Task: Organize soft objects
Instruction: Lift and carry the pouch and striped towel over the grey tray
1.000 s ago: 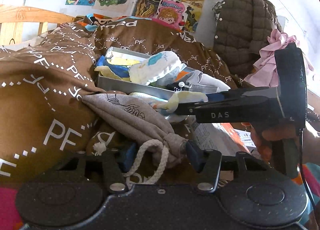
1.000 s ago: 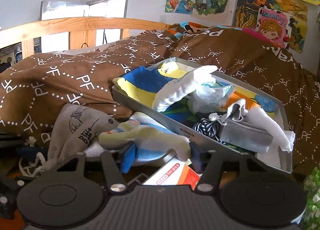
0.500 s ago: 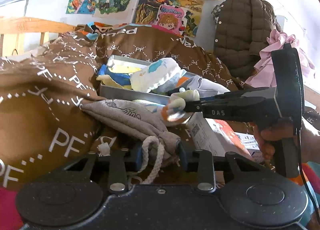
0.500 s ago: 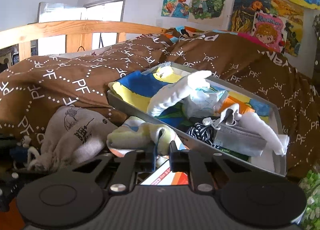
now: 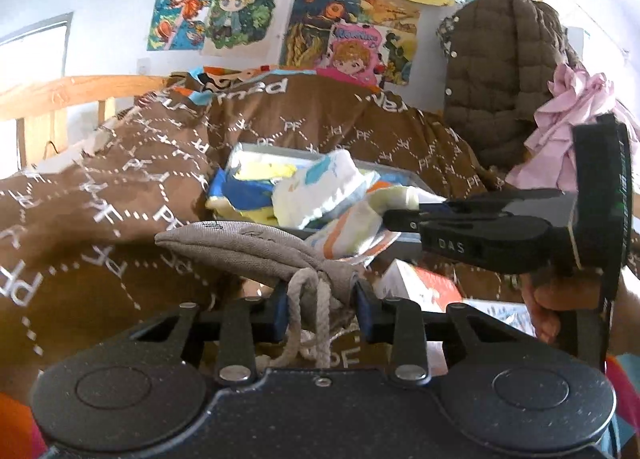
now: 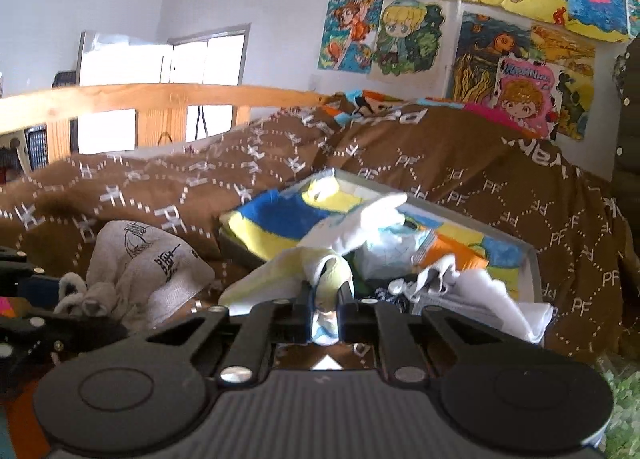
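Left wrist view: left gripper (image 5: 320, 305), jaws just drawn in, clamped on the gathered neck of a grey drawstring cloth pouch (image 5: 256, 245) with white cord, lifted off the brown patterned quilt (image 5: 100, 219); grey tray of soft items (image 5: 416, 179) at 12 o'clock. Right wrist view: right gripper (image 6: 325, 309), jaws likewise just drawn nearly together, pinching a pale yellow-and-white sock (image 6: 296, 271); tray at 1 o'clock. Step judged: both lifted; next, carry to tray, release.

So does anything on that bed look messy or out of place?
Yes. The grey tray on the brown quilt is overstuffed: white cloth spills over its near corner. Each claw also grips something outside it: a drawstring pouch and a pale sock.
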A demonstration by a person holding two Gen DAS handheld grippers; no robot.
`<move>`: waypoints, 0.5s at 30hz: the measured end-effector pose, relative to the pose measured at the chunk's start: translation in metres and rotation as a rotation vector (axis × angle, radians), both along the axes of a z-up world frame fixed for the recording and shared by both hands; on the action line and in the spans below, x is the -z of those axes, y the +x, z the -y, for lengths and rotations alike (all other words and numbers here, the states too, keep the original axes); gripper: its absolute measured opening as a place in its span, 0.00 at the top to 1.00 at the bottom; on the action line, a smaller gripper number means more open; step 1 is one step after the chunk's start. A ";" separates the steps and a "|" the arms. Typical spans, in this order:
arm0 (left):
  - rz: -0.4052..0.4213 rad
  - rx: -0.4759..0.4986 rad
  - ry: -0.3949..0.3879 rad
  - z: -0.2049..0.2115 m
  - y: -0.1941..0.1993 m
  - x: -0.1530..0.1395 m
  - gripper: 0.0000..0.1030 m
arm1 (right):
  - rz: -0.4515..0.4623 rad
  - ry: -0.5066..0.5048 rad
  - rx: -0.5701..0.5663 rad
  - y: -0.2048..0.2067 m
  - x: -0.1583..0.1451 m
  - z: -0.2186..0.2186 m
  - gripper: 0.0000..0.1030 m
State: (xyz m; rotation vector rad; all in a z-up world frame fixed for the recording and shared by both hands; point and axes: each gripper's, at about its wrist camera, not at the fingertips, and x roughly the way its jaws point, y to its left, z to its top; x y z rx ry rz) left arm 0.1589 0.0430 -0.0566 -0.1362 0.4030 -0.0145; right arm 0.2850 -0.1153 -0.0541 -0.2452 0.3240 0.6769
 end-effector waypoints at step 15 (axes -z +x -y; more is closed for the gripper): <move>0.057 -0.078 0.035 0.013 0.017 -0.061 0.66 | 0.045 0.158 0.006 0.000 -0.042 0.030 0.88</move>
